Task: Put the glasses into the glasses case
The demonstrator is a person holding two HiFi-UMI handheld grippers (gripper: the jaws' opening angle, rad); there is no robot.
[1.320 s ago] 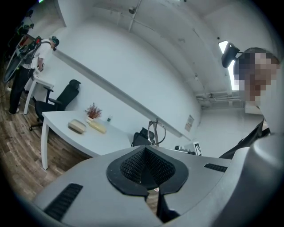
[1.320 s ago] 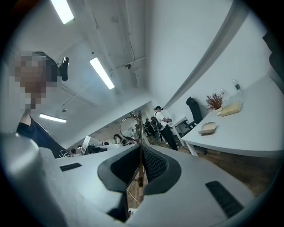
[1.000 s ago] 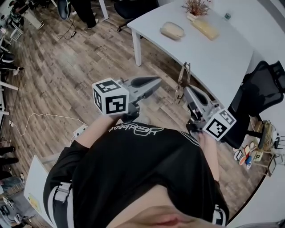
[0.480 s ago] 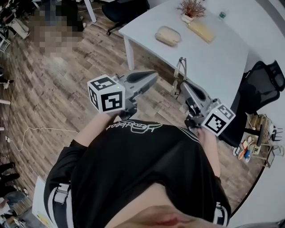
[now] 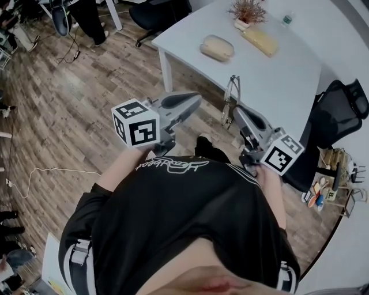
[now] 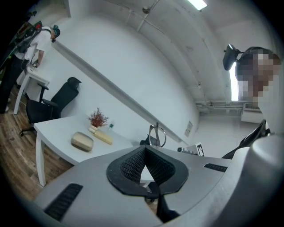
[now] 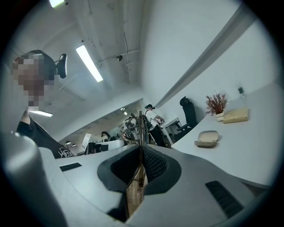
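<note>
The right tool [image 5: 237, 110] pinches the glasses [image 5: 232, 93] upright for carrying to the case [image 5: 217, 47]; the left tool [image 5: 197, 103] is closed, empty.

**Head view swings toward the table; a shoe comes into sight**

The white table [image 5: 277, 75] now sits lower and farther left in the head view than a second ago, and the glasses case [image 5: 217, 48] on it has slid the same way. The left gripper [image 5: 198, 100] has drifted slightly left. The right gripper [image 5: 236, 110], with the glasses [image 5: 230, 99], has crept up and left. A dark shape, seemingly a shoe [image 5: 211, 151], now shows on the floor between the two grippers, just above the black shirt [image 5: 184, 219]; earlier it was not in view. At top left, a standing person's legs [image 5: 86, 17] appear farther left.
</note>
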